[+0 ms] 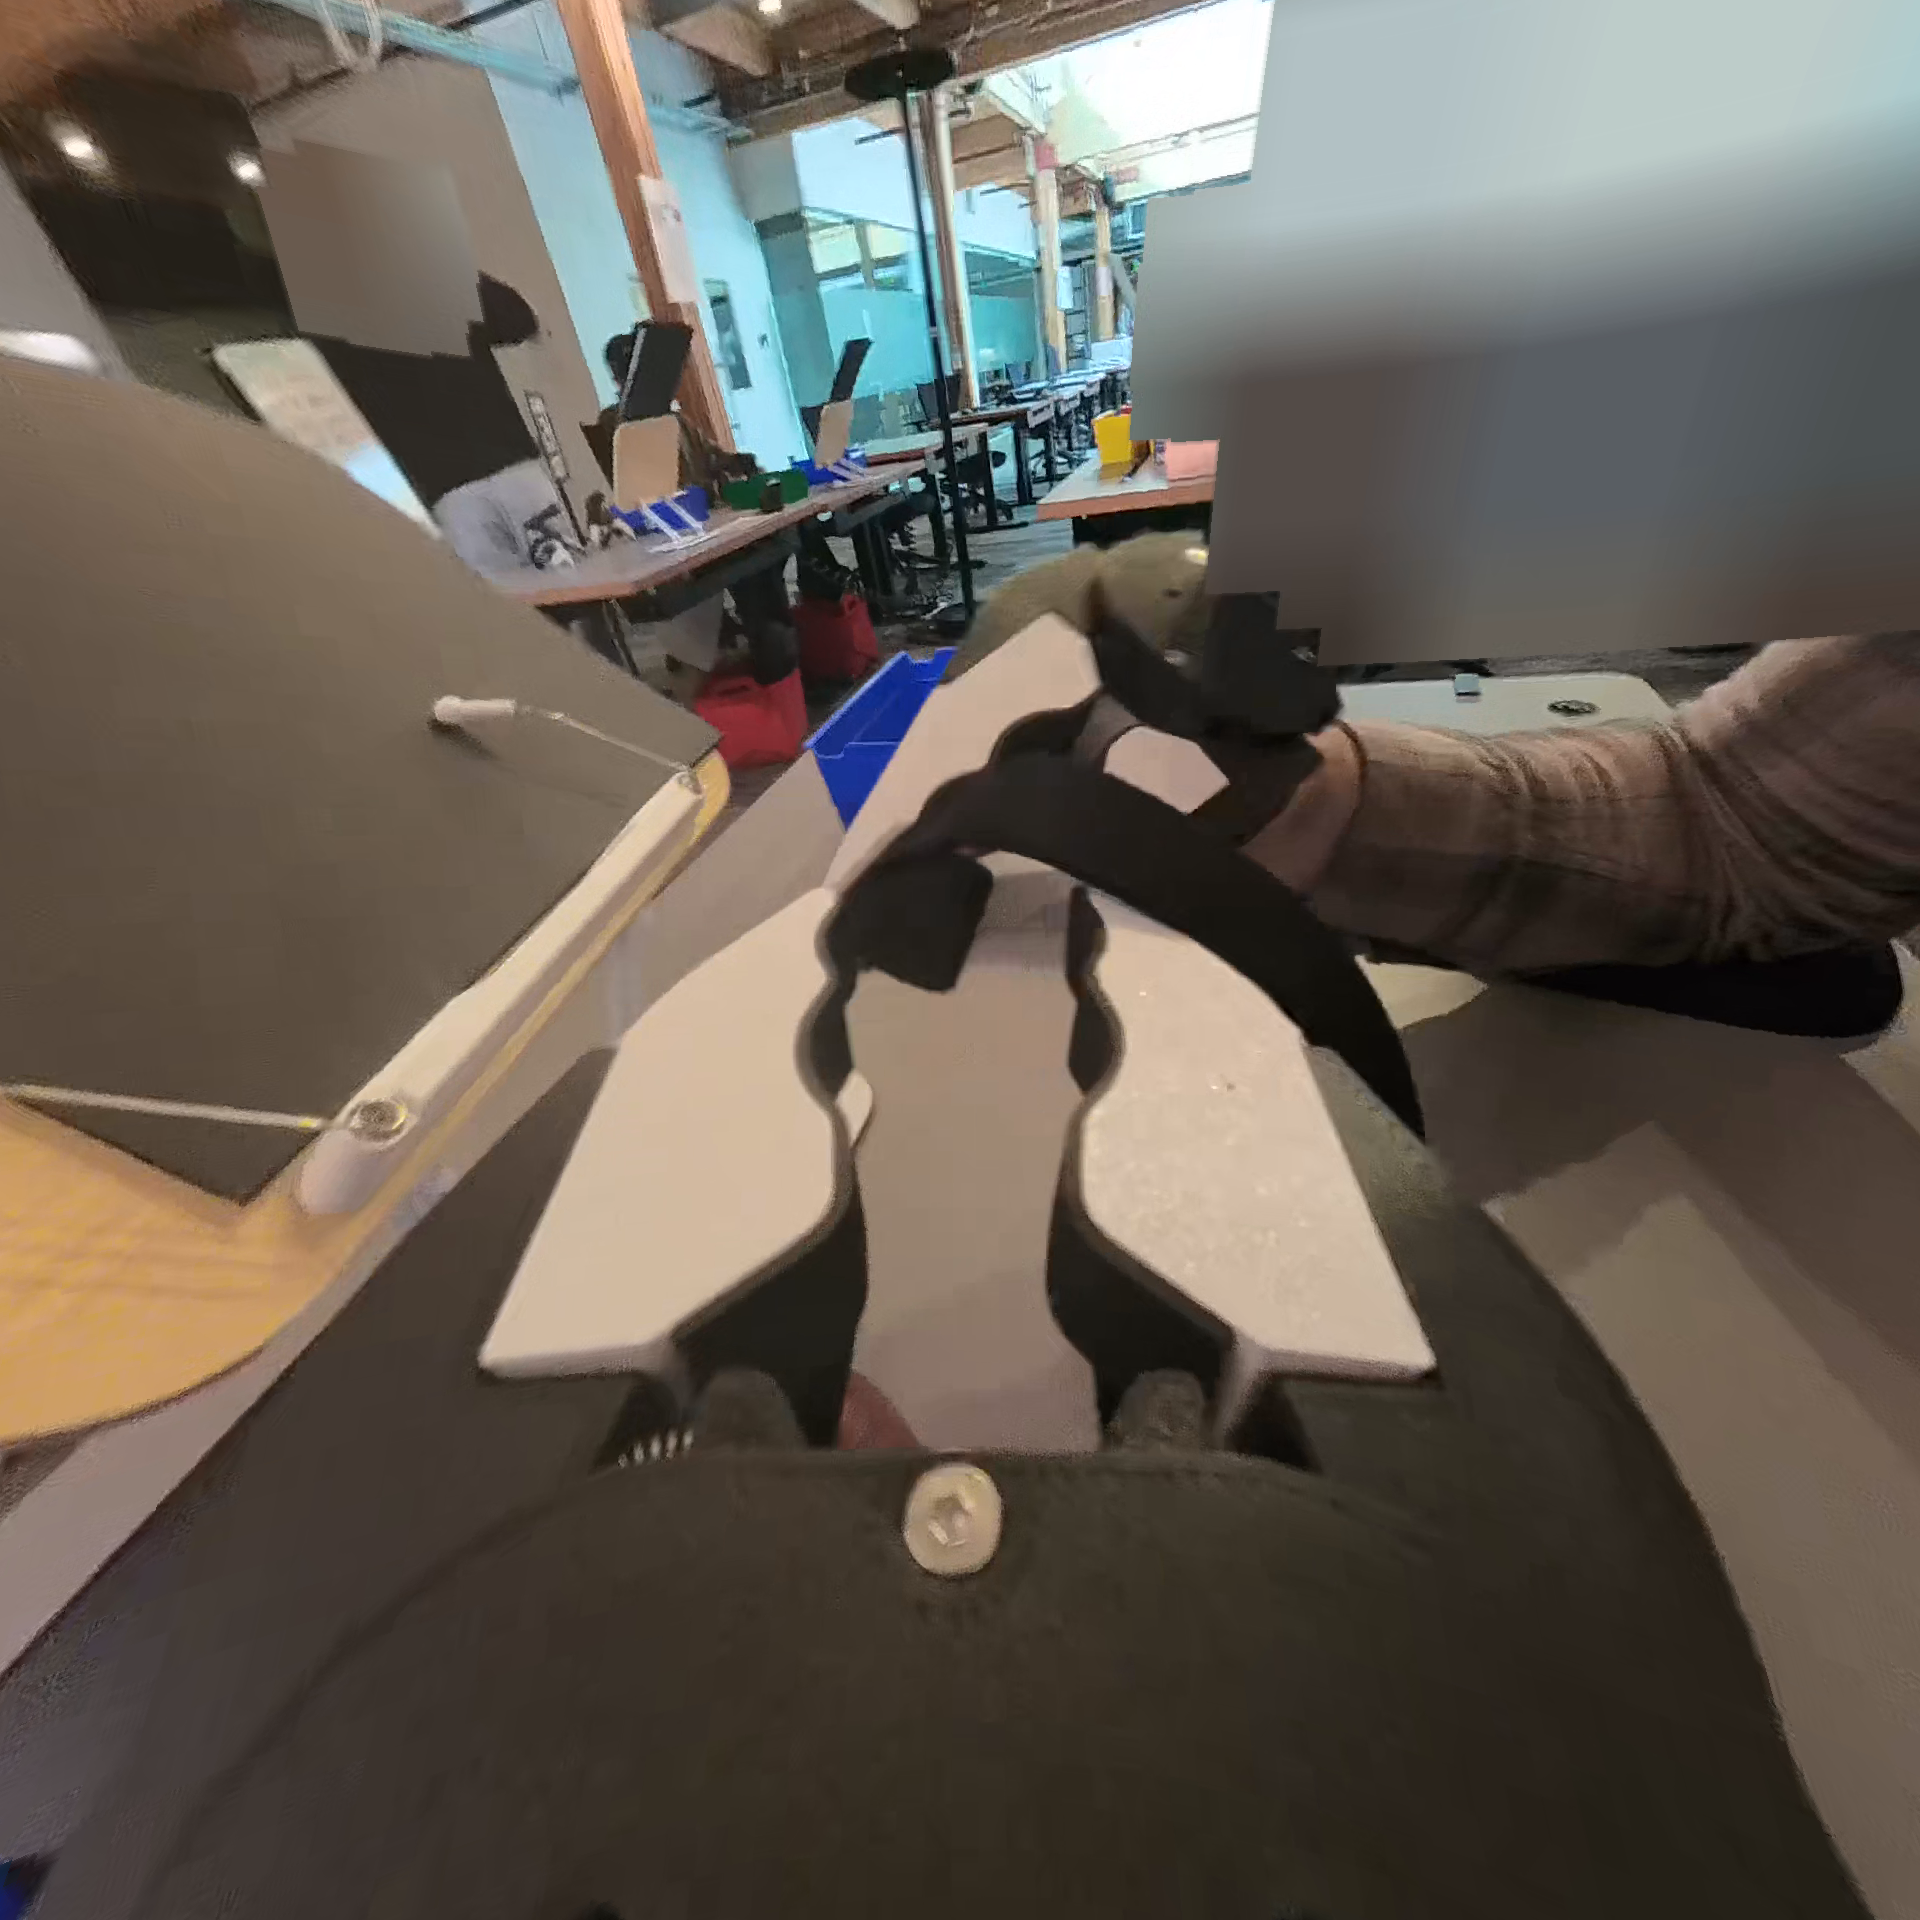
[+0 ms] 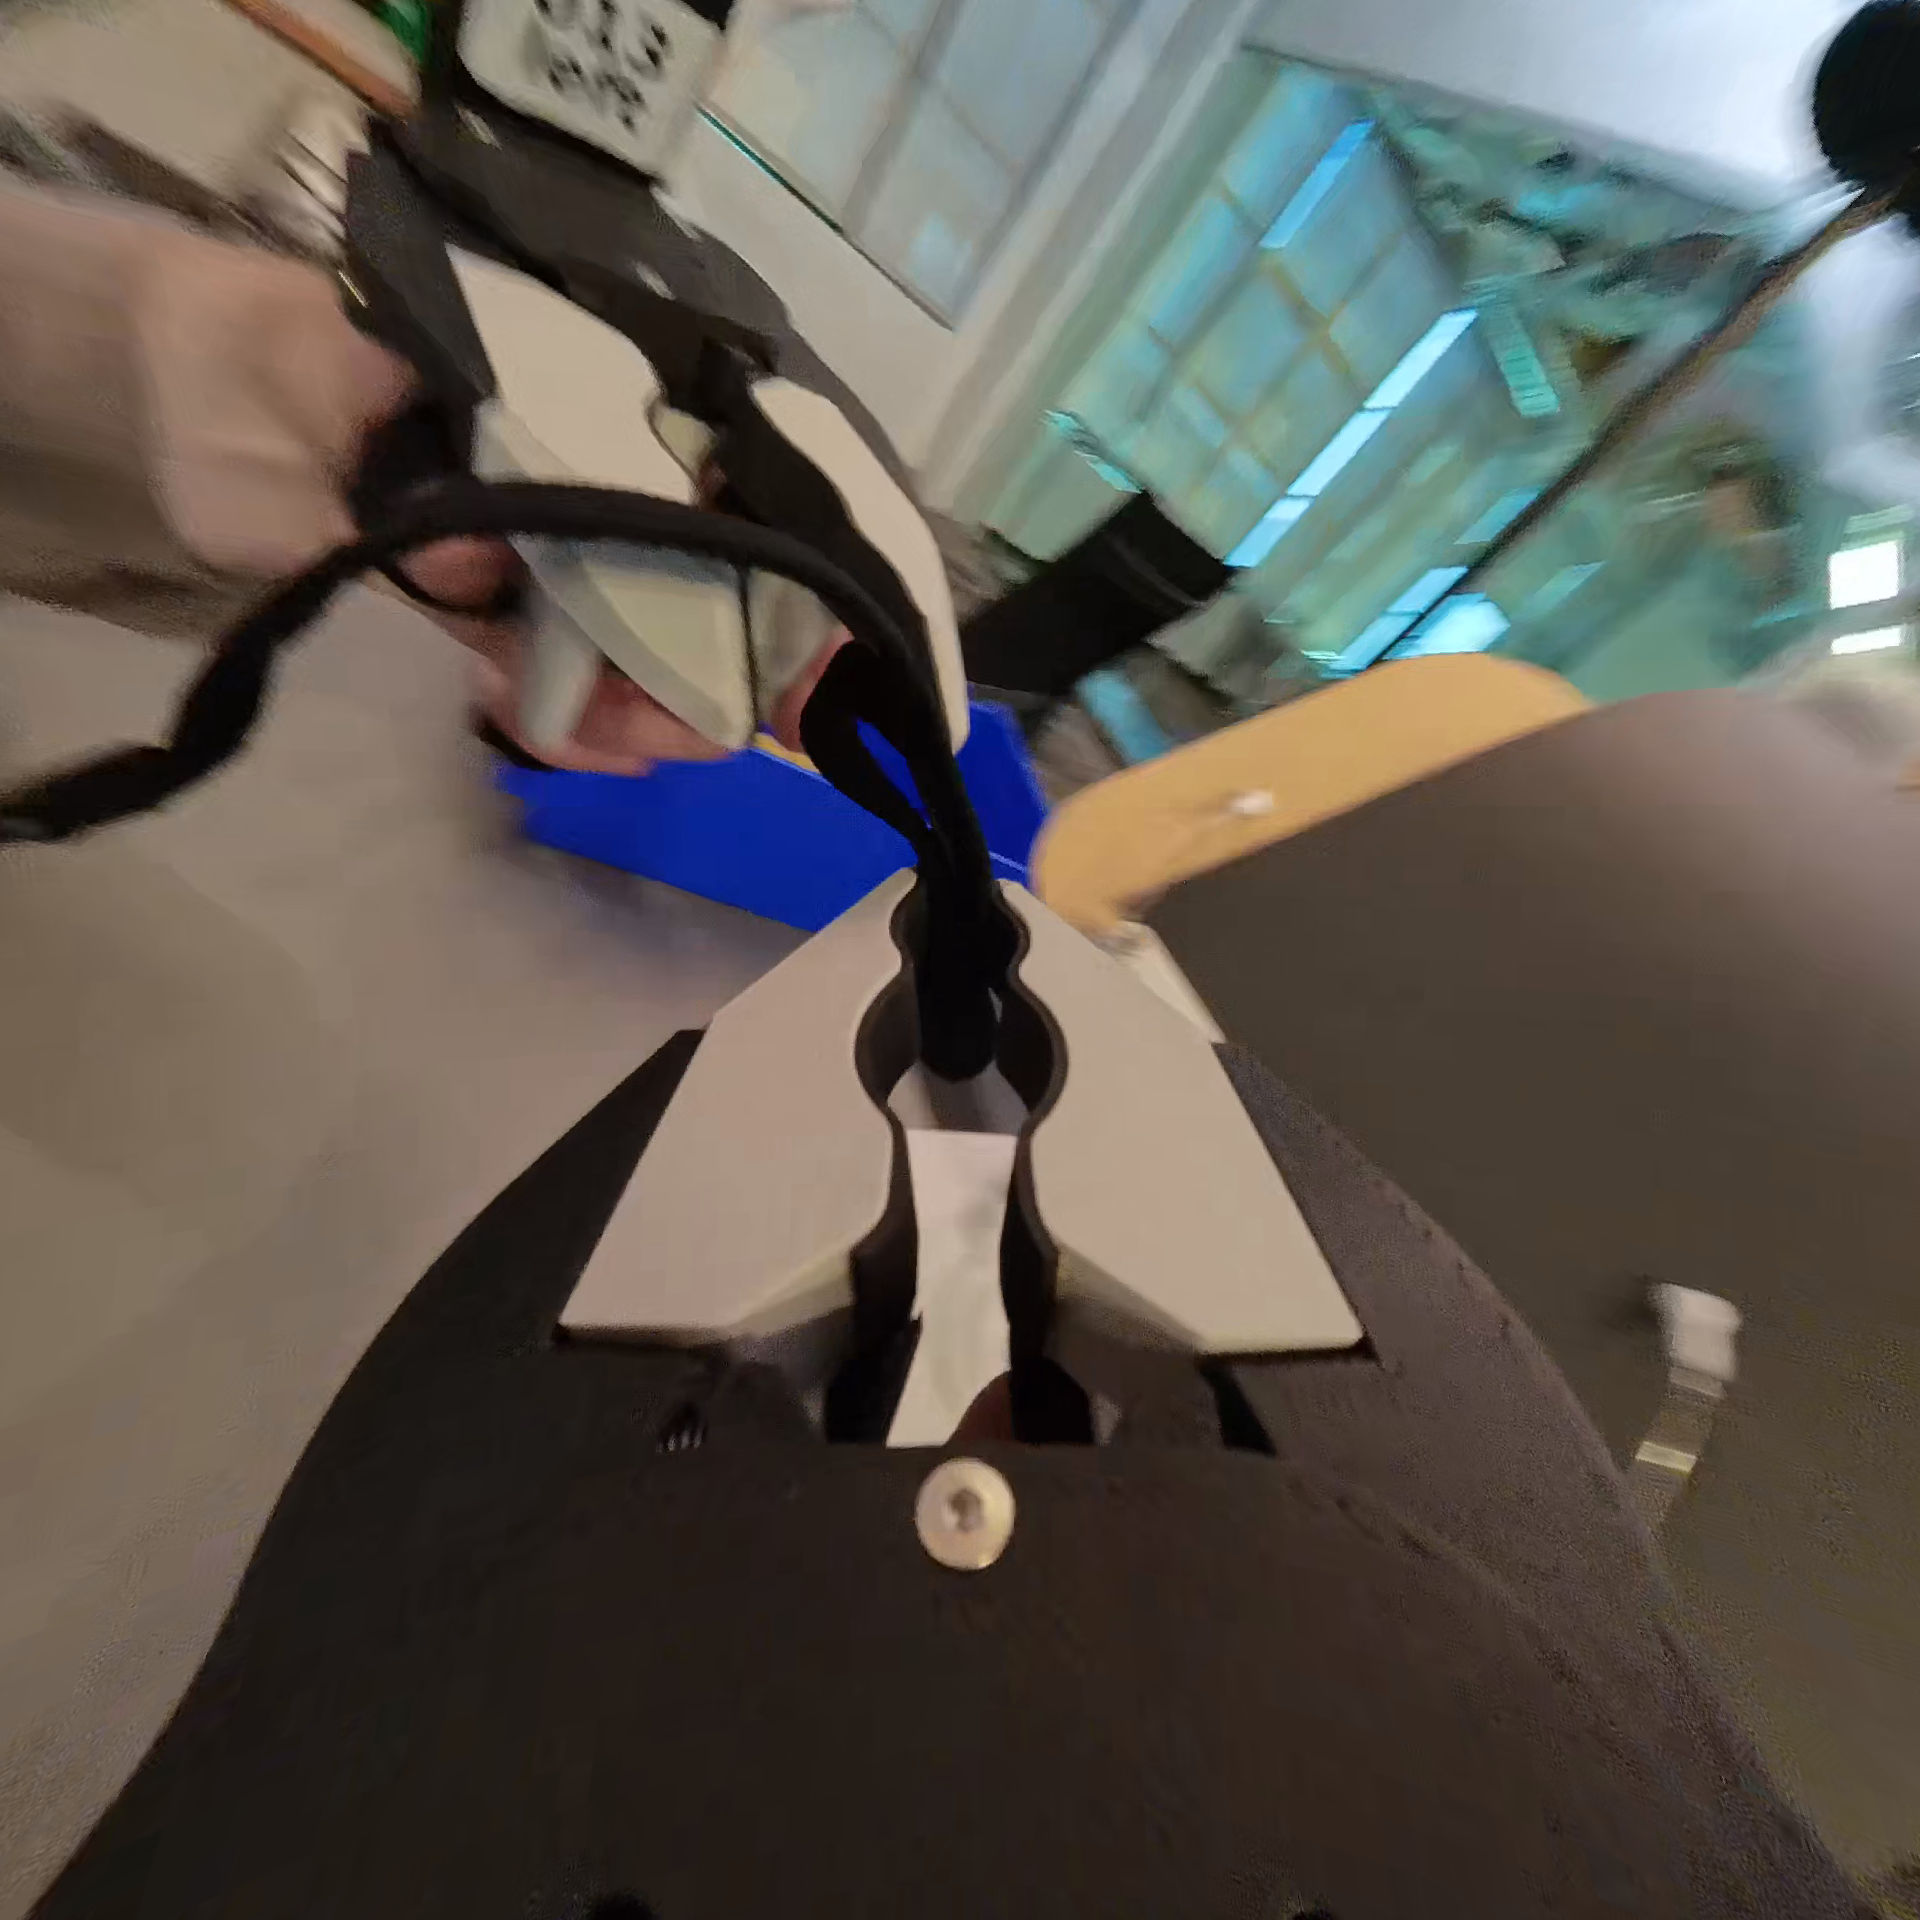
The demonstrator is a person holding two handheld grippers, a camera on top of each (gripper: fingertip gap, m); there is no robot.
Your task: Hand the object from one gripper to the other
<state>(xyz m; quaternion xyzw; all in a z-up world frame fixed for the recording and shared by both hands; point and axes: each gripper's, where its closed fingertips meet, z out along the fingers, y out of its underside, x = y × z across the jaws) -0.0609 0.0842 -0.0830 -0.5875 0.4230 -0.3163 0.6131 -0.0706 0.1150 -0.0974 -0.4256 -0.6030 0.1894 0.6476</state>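
Note:
The object is a black strap (image 2: 961, 997). My right gripper (image 2: 961, 909) is shut on one end of it, and the strap runs up and left in a loop. That loop lies over the white fingers of my left gripper (image 2: 727, 623), which shows farther off in the right wrist view. In the left wrist view my left gripper (image 1: 956, 935) is open, its jaws well apart. The strap (image 1: 1195, 862) crosses just past its fingertips, with a dark end at the left fingertip (image 1: 831, 935). The right gripper (image 1: 997, 769) is right behind it, holding the strap.
A blue bin (image 1: 883, 717) stands on the grey table (image 2: 260, 1039), just past both grippers; it also shows in the right wrist view (image 2: 748, 831). A dark panel with a wooden edge (image 1: 312, 727) rises close on the left. A person's sleeve (image 1: 1558, 831) reaches in from the right. Desks stand far behind.

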